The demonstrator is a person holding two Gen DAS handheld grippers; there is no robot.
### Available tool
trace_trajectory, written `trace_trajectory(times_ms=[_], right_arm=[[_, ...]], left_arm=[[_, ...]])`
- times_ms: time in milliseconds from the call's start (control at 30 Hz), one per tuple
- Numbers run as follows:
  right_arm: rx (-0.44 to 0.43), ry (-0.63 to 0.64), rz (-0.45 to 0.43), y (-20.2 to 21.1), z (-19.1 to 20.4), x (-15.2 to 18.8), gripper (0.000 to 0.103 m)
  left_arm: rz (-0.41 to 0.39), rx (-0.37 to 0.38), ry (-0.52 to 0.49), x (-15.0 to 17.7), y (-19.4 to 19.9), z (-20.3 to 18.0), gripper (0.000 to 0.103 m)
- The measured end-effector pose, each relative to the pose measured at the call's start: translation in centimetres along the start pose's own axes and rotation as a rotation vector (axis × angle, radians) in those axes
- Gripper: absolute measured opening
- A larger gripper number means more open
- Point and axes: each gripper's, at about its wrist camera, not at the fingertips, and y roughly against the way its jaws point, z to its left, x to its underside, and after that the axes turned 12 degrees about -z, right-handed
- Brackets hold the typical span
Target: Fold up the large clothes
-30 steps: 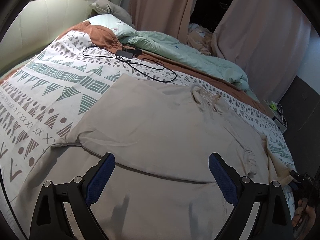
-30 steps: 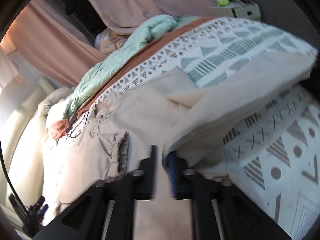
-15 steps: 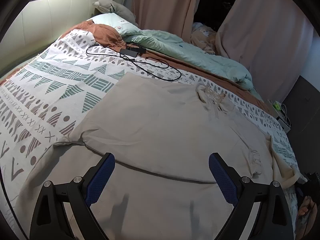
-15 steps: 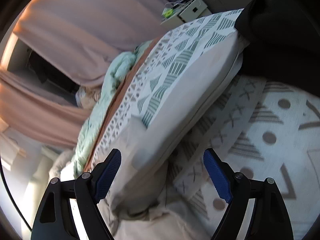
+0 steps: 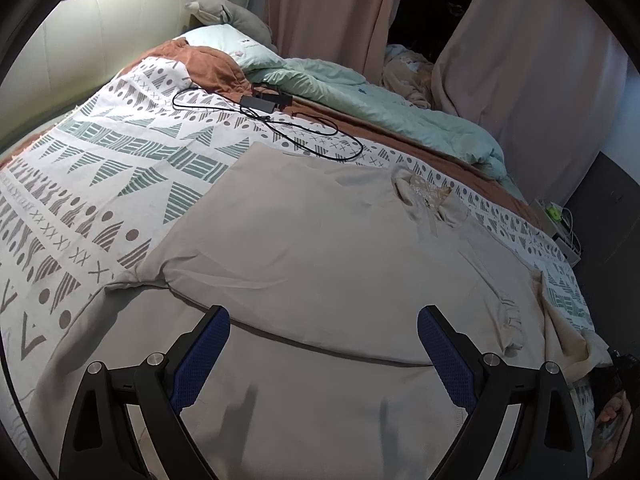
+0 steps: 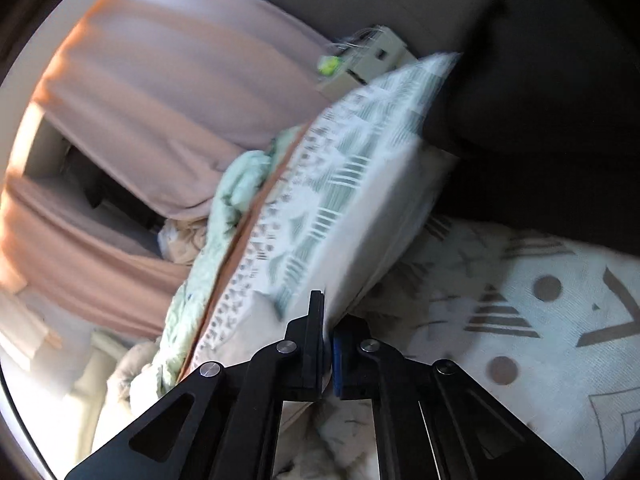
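A large beige garment lies spread on the patterned bedspread, collar toward the far side. My left gripper hovers open and empty over its near part. My right gripper is at the bed's right edge with its jaws closed together; beige cloth sits at the fingertips, but the view is blurred and I cannot tell if it is pinched. The beige cloth edge hangs off the bed's right side.
A black charger and cable lie on the bedspread beyond the garment. A mint duvet and brown blanket are bunched at the far side. Pink curtains hang behind. A box with cables stands past the bed's corner.
My right gripper opened half a second ago and has now closed again at the bed's edge while swinging. My left gripper stayed open and rose slightly.
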Motion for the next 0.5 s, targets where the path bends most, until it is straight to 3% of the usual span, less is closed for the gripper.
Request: trace_trajectory(times_ms=[267,500], right_arm=[[-0.142,0.113,-0.008,2.7,8.4,0.8,0.005],[-0.267,0.212,0.034,5.3,15.7,4.2,0.005]], left_arm=[[-0.006,0.030,0.044,-0.7,1.0,0.8,0.095],[0.018,0.065,0.082,-1.1,1.3,1.5,0.095]])
